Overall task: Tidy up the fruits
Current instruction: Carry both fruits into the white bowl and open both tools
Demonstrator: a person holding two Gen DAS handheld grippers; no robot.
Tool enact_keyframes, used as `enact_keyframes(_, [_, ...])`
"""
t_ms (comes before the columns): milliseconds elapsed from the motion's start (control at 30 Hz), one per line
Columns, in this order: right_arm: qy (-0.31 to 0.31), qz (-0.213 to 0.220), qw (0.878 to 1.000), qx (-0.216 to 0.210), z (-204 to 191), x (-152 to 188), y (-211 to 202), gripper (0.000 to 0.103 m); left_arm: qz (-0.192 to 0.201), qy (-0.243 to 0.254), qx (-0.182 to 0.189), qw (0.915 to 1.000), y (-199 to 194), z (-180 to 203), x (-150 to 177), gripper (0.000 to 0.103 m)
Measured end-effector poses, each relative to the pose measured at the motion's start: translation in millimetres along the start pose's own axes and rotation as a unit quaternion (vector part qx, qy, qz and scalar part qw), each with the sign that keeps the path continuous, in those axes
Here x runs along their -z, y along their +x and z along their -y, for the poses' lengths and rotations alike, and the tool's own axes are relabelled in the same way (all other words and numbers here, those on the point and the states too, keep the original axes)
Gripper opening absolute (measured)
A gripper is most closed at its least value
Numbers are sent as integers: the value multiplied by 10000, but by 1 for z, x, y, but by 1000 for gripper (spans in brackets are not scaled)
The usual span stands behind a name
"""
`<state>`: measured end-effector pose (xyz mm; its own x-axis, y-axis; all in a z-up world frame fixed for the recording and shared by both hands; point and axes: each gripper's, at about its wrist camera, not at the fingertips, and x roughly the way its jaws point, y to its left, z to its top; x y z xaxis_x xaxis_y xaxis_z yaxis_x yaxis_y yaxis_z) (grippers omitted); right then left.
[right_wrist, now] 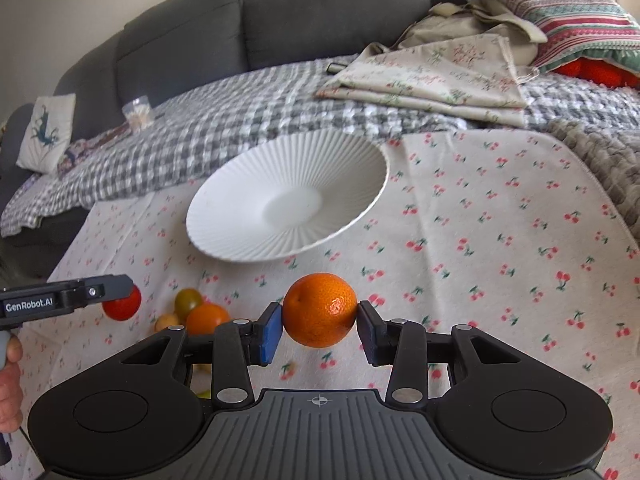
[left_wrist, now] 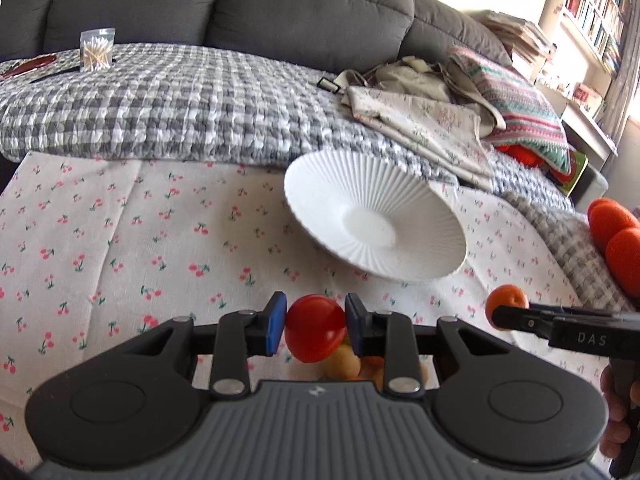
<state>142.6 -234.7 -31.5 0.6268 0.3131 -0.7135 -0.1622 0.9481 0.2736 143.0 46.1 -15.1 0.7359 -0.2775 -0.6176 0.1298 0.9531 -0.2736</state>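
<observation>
My left gripper is shut on a red tomato and holds it above a small pile of fruit. My right gripper is shut on an orange mandarin, which also shows at the right of the left wrist view. The white ribbed plate stands empty on the cherry-print cloth beyond both grippers. In the right wrist view the left gripper with the tomato is at the left, beside a green-brown tomato, an orange fruit and a small yellow fruit.
A grey checked blanket covers the sofa behind the cloth. Folded fabric and a striped cushion lie at the back right. A clear bag of sticks stands at the back left. Orange foam balls are at the right edge.
</observation>
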Motion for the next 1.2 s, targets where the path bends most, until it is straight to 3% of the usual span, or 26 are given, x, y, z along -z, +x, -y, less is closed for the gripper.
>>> enact_keyframes(467, [27, 725, 9973, -96, 1, -37, 5, 39, 561, 78, 268, 9980, 21, 31, -43, 30])
enact_keyframes(1200, [-493, 305, 9983, -62, -17, -45, 89, 39, 178, 587, -52, 9981, 108, 35, -46, 30])
